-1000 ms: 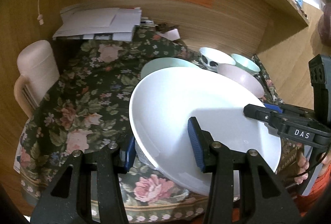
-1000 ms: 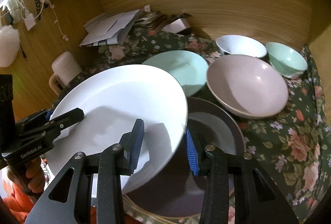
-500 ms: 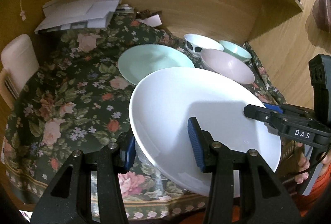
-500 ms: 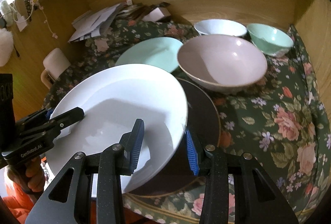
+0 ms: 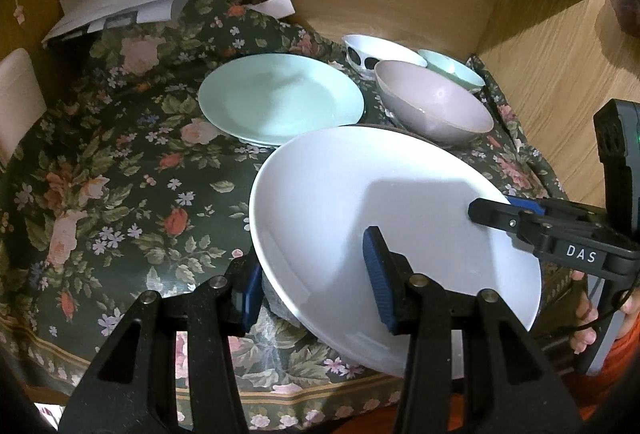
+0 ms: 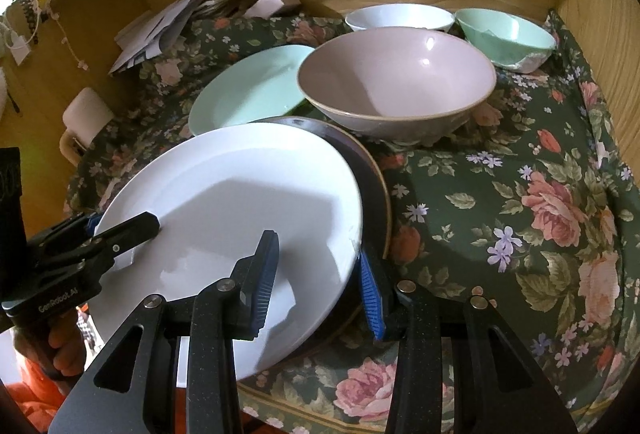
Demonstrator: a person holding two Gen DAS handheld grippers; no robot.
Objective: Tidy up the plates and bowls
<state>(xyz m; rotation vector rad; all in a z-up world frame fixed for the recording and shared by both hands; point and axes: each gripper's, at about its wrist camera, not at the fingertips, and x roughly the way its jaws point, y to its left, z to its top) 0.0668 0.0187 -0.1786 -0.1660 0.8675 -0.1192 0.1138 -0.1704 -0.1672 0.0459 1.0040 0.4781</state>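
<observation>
Both grippers hold one large white plate (image 5: 372, 201), each clamped on an opposite rim. My left gripper (image 5: 316, 282) grips its left edge. My right gripper (image 6: 316, 274) grips its right edge, plate (image 6: 240, 201) tilted low over a dark brown plate (image 6: 372, 177) on the floral cloth. Behind lie a mint plate (image 5: 280, 97), a pink bowl (image 6: 396, 81), a white bowl (image 6: 400, 15) and a mint bowl (image 6: 508, 35). The right gripper shows in the left wrist view (image 5: 500, 211), the left gripper in the right wrist view (image 6: 120, 228).
A floral tablecloth (image 6: 520, 213) covers the table inside a wooden alcove. A pile of papers (image 5: 132, 1) lies at the back left. A cream mug (image 6: 84, 117) stands at the left. The wooden side wall (image 5: 560, 73) stands close on the right.
Both grippers with the white plate have come lower and nearer the table. The white plate now sits just above the dark plate, and the bowls look closer.
</observation>
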